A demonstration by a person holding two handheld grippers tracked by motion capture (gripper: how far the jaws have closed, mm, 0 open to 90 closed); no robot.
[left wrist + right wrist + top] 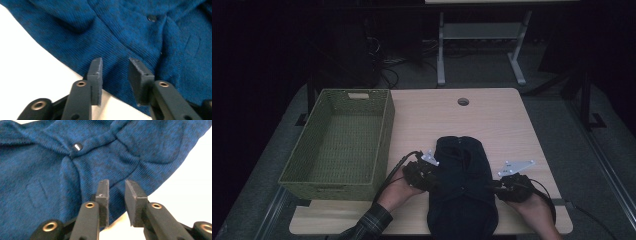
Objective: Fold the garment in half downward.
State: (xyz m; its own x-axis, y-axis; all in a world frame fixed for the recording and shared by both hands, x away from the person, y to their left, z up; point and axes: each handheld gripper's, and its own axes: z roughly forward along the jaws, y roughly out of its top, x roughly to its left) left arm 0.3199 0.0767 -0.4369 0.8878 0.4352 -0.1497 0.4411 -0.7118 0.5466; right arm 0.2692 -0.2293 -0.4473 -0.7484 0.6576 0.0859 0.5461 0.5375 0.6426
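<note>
**Two grippers flank a blue knit garment at the table's near edge**

A dark blue knit garment (463, 185) lies bunched on the wooden table (502, 120), at the middle of the near edge, with its lower part draping over that edge. The left gripper (432, 181) sits at the garment's left side and the right gripper (495, 187) at its right side, each held in a hand that enters from the near edge.

In the left gripper view, the jaws of the left gripper (115, 71) stand apart with a clear gap, over the hem of the ribbed fabric (130, 32), with nothing pinched between them. A dark button (151, 17) shows farther up the cloth.

In the right gripper view, the right gripper (117, 192) likewise has its jaws parted, over the fabric's edge where it meets the bare table. A button (78, 146) sits at a gathered fold.

A green woven basket (314, 150) stands along the table's left edge, well apart from the garment. A round hole (463, 101) lies near the far edge.
</note>
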